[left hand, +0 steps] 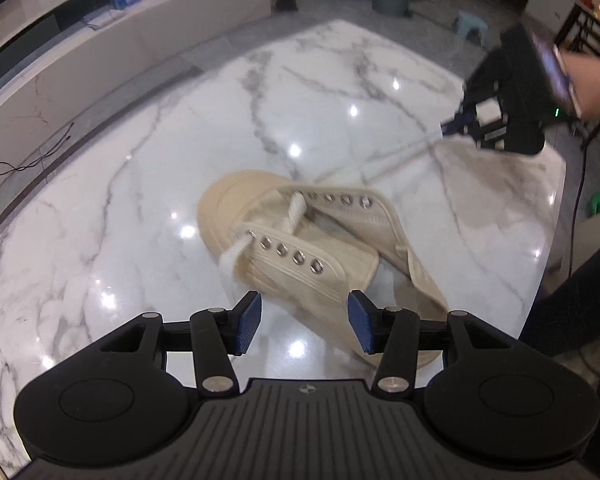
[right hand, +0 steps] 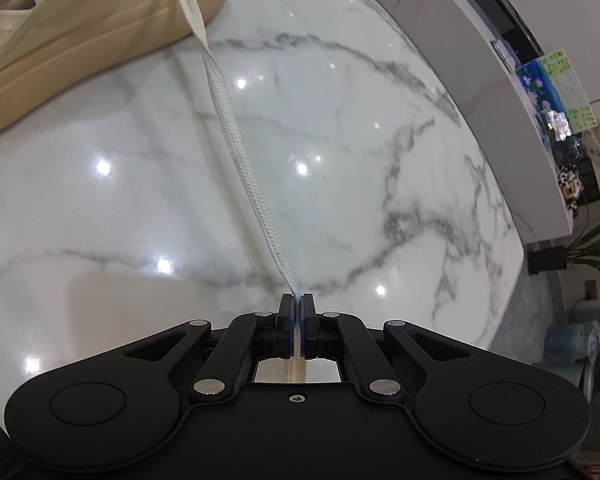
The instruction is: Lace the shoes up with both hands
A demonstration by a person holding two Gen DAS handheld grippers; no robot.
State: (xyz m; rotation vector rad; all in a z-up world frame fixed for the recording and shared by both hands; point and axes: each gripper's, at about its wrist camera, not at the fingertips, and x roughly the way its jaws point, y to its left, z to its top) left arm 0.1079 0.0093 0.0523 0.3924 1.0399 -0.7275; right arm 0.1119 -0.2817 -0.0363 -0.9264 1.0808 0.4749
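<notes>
On the glossy white marble-veined bench (left hand: 140, 200) a beige canvas low-top shoe (left hand: 300, 240) with metal eyelets lies near the middle, toe toward the far edge, with wide bare stone on every side of it; the bench's far rim curves past a low white ledge (left hand: 100, 52), and its right rim drops off beside a dark sleeve (left hand: 580, 300). A flat white woven shoelace (right hand: 236, 152) leaves the front eyelets and runs taut, clear of the surface, across open stone to the right hand-held gripper (right hand: 297, 312), whose blue pads are pressed together on the lace, with the tail passing back between the fingers. Seen from the left wrist, that tool sits out near the bench's right edge, tipped downward in a person's hand (left hand: 596, 88). Left hand-held gripper (left hand: 304, 326) hangs above the shoe's heel side, angled steeply down, its jaws parted with nothing between them; the other lace end trails blurred off the near eyelet row.
</notes>
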